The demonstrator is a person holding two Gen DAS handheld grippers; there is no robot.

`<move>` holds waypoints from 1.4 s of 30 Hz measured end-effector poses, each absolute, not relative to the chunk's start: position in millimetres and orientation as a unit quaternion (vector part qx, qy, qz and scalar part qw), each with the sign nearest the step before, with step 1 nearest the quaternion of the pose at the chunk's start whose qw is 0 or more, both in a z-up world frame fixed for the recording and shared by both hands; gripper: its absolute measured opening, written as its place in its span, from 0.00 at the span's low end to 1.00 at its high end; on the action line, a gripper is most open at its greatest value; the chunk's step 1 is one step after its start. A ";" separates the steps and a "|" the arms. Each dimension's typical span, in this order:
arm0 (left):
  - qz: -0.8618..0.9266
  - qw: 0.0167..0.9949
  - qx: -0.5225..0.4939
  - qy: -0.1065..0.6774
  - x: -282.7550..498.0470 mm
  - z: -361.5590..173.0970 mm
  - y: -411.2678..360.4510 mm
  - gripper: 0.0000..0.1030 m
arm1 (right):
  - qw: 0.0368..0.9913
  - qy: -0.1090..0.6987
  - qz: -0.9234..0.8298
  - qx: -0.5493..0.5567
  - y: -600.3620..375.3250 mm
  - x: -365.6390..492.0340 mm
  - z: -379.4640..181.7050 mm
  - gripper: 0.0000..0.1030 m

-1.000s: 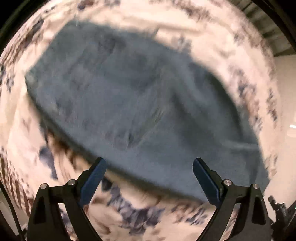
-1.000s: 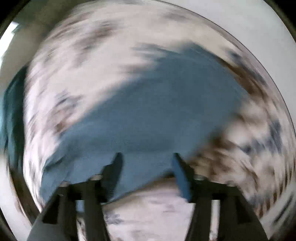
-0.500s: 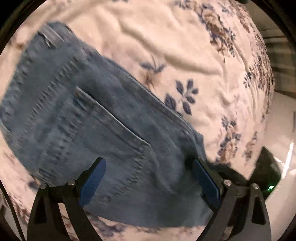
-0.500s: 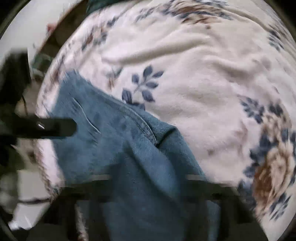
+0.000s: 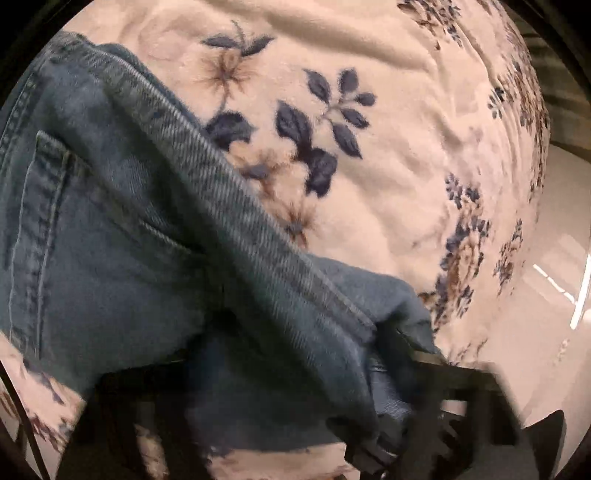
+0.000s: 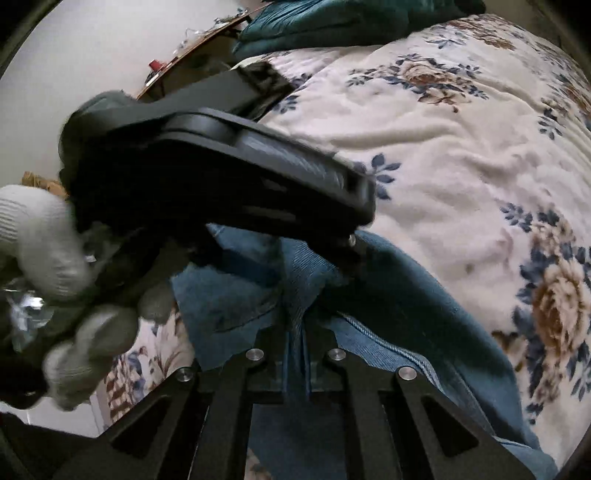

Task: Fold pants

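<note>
Blue denim pants [image 5: 147, 240] lie on a floral bedspread [image 5: 369, 184], back pocket and a long seam showing. My left gripper [image 5: 295, 387] is blurred at the bottom of the left wrist view. Its jaws are closing with a bunched edge of denim between them, and the fingers still stand apart. In the right wrist view my right gripper [image 6: 295, 354] is shut on a narrow upright fold of the pants [image 6: 406, 302]. The left gripper's black housing [image 6: 221, 166] hangs just beyond it, held by a white-gloved hand [image 6: 44, 236].
The cream bedspread [image 6: 443, 147] with blue and brown flowers spreads to the right and far side. A teal cushion or blanket [image 6: 332, 22] lies at the bed's far end. Pale floor [image 5: 535, 332] shows past the bed's edge on the right.
Both grippers have come down close onto the pants' edge. The right one has shut on a fold of denim. The left fingers have drawn inward around bunched denim.
</note>
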State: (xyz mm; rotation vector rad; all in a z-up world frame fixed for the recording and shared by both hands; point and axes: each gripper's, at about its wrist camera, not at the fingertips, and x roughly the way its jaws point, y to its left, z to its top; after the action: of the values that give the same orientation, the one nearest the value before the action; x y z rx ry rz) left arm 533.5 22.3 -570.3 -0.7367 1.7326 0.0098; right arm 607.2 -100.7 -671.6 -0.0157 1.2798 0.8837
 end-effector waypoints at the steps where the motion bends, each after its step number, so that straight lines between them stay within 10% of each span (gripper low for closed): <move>1: 0.006 0.593 -0.317 0.740 532.3 -572.1 24.1 0.49 | 0.707 0.587 0.396 -0.001 -102.9 609.4 -676.0 0.06; 5: 0.005 0.591 -0.351 0.726 524.9 -578.2 36.0 0.48 | 0.658 0.631 0.380 0.156 -144.4 635.9 -691.2 0.16; 9: 0.003 0.575 -0.410 0.708 516.4 -578.0 49.6 0.49 | 0.606 0.646 0.359 0.294 -180.5 660.0 -721.2 0.62; 19: 0.029 0.647 -0.356 0.674 499.7 -543.2 90.7 0.63 | 0.397 0.721 0.384 0.418 -132.2 700.5 -816.1 0.62; 32: 0.041 0.698 -0.199 0.687 498.7 -574.8 102.7 0.63 | 0.420 0.647 0.341 0.537 -185.5 712.0 -806.3 0.65; 36: 0.039 0.696 -0.196 0.690 498.1 -573.0 104.2 0.63 | 0.401 0.727 0.361 0.425 -138.2 714.4 -808.0 0.66; 42: 0.023 0.694 -0.176 0.698 507.3 -576.9 93.5 0.63 | 0.435 0.714 0.324 0.443 -145.8 735.6 -795.9 0.35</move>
State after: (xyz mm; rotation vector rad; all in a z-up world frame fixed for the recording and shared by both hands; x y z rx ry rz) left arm 507.3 93.5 -576.9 -0.3925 1.5574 0.0504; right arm 735.6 -145.8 -795.9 1.1024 1.7761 0.8075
